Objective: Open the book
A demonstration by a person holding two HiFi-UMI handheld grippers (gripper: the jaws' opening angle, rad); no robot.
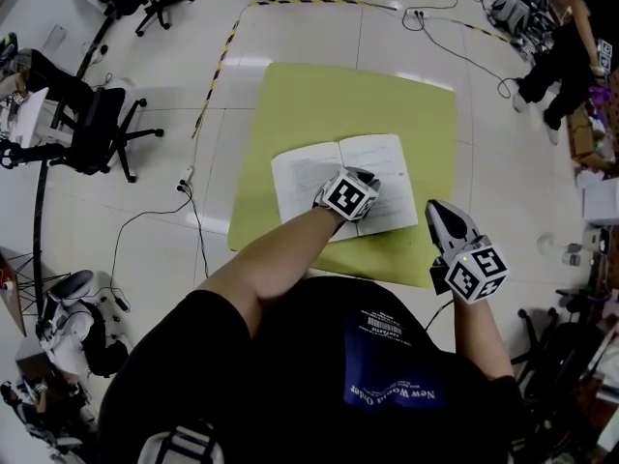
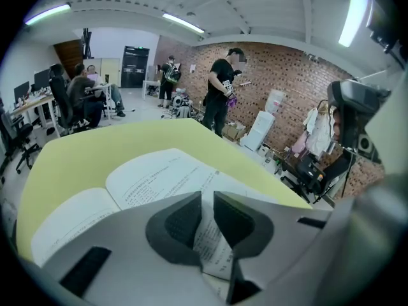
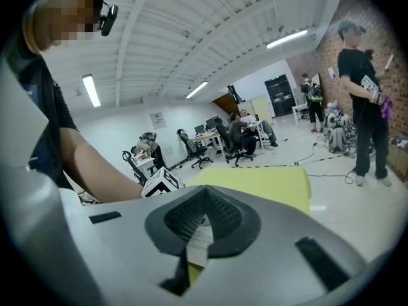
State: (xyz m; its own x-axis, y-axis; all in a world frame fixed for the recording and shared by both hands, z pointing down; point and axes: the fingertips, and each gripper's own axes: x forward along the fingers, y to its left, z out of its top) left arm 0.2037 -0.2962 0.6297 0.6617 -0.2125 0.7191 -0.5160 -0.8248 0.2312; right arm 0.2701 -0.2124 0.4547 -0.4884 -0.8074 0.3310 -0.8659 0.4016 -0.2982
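Left tool (image 2: 207, 204) pinches a page (image 2: 213, 247) of the open book (image 1: 309, 177) on the bench (image 1: 290, 104). Right tool (image 1: 434, 206) is closed and empty, just beside the book.

White tiled floor (image 1: 290, 27); brick wall (image 2: 280, 75); office chairs (image 1: 97, 129).

The far half and left strip of the square yellow-green surface (image 1: 290, 104) lie bare — free passage there. The open white paper book (image 1: 305, 177) fills the middle, the left gripper (image 1: 367, 178) and its forearm (image 1: 261, 259) crossing its right page; the right gripper (image 1: 440, 209) stands over the near right edge. Well off left, black office chairs (image 1: 97, 129) and floor cables (image 1: 196, 225) crowd the floor.
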